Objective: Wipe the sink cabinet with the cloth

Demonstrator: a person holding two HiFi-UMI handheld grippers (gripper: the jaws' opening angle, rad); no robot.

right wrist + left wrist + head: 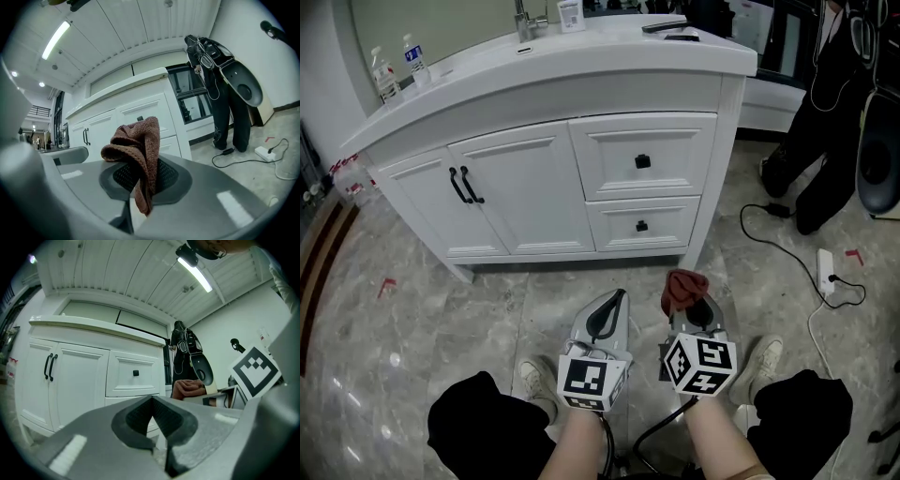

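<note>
The white sink cabinet [581, 178] stands ahead, with two doors at left and two drawers at right; it also shows in the left gripper view [79, 376] and the right gripper view [140, 117]. My right gripper [689, 300] is shut on a reddish-brown cloth [682, 288], which bunches up above the jaws [138, 150]. My left gripper [609, 314] is shut with nothing in it, beside the right one. Both hang low over the floor, a short way in front of the cabinet's drawers. The cloth [187, 387] also peeks into the left gripper view.
Water bottles [398, 67] stand on the countertop's left end, a faucet [525, 23] at the back. A power strip [827, 272] and cable [769, 230] lie on the marble floor at right. A person in black [825, 112] stands at the right. My shoes flank the grippers.
</note>
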